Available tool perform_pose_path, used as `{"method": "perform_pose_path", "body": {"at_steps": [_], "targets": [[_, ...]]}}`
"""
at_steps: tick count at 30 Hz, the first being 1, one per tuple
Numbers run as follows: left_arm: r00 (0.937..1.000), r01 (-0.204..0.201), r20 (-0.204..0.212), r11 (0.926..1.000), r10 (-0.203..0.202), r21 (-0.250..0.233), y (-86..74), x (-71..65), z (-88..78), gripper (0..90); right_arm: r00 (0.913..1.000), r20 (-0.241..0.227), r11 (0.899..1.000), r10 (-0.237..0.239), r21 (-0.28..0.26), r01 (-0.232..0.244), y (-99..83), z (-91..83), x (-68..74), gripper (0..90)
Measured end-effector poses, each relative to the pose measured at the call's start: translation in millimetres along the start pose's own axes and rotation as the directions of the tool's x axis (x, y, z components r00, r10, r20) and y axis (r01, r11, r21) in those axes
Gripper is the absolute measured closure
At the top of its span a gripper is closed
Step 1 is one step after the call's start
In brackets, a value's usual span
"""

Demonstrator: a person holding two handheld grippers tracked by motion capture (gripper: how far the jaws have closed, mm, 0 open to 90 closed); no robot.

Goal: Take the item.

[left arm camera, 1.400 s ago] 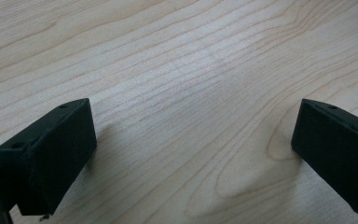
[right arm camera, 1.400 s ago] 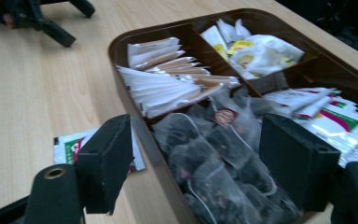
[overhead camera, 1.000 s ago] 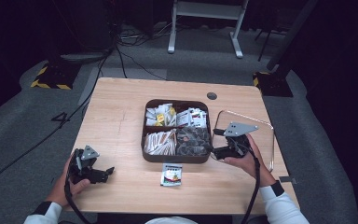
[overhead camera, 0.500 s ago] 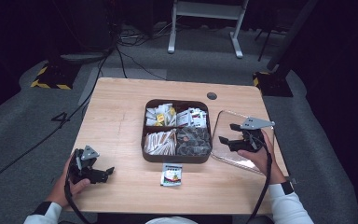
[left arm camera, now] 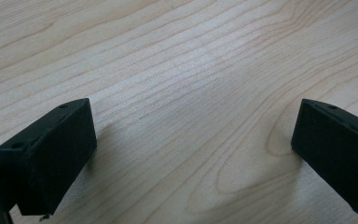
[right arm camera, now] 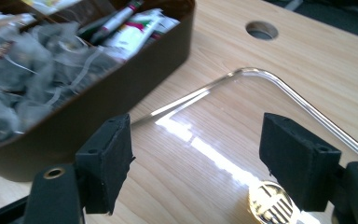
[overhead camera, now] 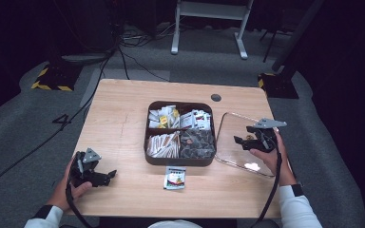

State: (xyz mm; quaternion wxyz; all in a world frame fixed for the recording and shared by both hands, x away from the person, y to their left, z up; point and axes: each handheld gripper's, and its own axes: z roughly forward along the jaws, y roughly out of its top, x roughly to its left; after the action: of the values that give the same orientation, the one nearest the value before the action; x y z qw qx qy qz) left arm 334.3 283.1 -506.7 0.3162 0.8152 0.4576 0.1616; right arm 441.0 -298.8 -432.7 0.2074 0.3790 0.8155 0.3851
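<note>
Clear lid: it lies flat on the surface, right under the right gripper. It is see-through with round corners. Light shines on it. In the right gripper view, the lid spreads out below and ahead of the two jaws.
Right gripper: a hand holds it just above the lid. Its jaws stand wide apart with nothing between them. It has let go. In its own view the gripper looks down at the lid, and the pads do not press on anything.
Brown box: it sits just to the left of the right gripper, close to the lid's edge. It has four parts inside, full of small packets and tea bags. In the right gripper view, the box is ahead and to the left of the jaws, with grey tea bags in the near part.
Small packet: it lies alone on the surface, between the two grippers, just in front of the box.
Left gripper: a hand holds it far from the box, low over the surface. In its own view the gripper has its jaws wide apart with just bare wood between them. It grips nothing.
Surface: light wood. A round hole is past the box, far ahead of the right gripper.
</note>
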Motion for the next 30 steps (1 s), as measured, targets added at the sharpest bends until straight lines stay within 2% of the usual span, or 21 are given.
{"method": "perform_pose_path", "body": {"at_steps": [11,21,30], "targets": [[1.0000,0.000,0.000,1.0000,0.000,0.000,0.0,0.0,0.0,0.2,0.9936,0.081,0.992,0.080,0.094,-0.087,-20.9,12.3,-28.1,27.6],[1.0000,0.000,0.000,1.0000,0.000,0.000,0.0,0.0,0.0,0.1,0.9859,0.107,0.981,0.129,0.129,-0.143,-36.4,22.8,-43.0,35.1],[1.0000,0.000,0.000,1.0000,0.000,0.000,0.0,0.0,0.0,0.2,0.9816,0.109,0.975,0.157,0.144,-0.172,-44.9,29.8,-49.4,42.1]]}}
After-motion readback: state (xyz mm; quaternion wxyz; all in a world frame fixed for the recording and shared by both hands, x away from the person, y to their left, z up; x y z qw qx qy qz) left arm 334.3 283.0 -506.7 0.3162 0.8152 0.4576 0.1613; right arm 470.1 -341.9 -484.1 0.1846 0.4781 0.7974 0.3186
